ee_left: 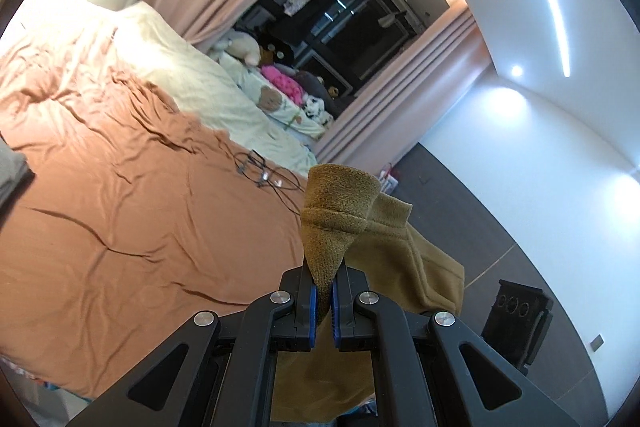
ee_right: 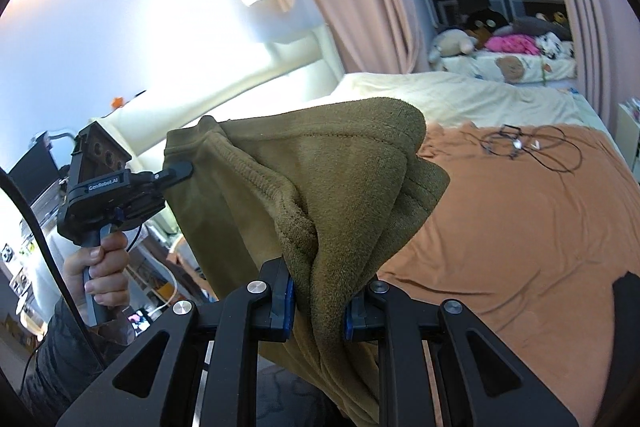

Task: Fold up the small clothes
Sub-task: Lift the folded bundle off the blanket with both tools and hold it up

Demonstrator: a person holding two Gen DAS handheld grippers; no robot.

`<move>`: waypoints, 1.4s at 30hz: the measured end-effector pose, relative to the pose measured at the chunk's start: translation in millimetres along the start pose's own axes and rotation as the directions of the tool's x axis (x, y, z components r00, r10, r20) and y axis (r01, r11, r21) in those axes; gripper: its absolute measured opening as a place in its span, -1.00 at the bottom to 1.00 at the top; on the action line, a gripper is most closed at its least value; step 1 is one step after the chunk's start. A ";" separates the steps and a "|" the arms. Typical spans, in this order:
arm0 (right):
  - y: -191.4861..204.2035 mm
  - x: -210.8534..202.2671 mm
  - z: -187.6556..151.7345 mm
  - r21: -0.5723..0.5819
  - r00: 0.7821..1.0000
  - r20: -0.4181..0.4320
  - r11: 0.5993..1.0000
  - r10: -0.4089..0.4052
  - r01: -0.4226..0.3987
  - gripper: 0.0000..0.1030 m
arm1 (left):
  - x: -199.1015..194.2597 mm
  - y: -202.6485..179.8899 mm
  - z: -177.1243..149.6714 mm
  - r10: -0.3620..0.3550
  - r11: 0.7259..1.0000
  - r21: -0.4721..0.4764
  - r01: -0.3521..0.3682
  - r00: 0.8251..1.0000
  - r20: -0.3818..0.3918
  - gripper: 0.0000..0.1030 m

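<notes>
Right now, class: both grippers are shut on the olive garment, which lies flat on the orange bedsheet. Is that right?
Not quite. The left gripper and right gripper are both shut on the olive garment, but it is held up in the air in front of the orange bedsheet, not lying flat on it. The right wrist view shows it hanging between them.
</notes>
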State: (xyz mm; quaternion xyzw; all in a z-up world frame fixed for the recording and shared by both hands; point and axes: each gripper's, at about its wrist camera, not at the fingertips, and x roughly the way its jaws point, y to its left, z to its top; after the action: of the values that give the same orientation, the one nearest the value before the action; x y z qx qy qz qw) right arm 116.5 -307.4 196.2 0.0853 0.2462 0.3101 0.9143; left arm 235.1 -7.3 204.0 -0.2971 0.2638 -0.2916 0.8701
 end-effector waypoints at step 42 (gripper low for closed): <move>85.8 196.8 34.7 -0.169 0.943 -0.118 0.929 0.312 -0.329 -0.73 | -272.3 171.2 88.1 0.168 0.985 -0.021 -0.169 0.948 0.272 -0.91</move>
State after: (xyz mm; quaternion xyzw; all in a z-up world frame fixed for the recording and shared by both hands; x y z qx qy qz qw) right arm 223.9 -119.6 174.5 0.0244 0.2395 0.4804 0.8433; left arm 162.8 317.5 227.2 -0.3097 0.1657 -0.1729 0.9202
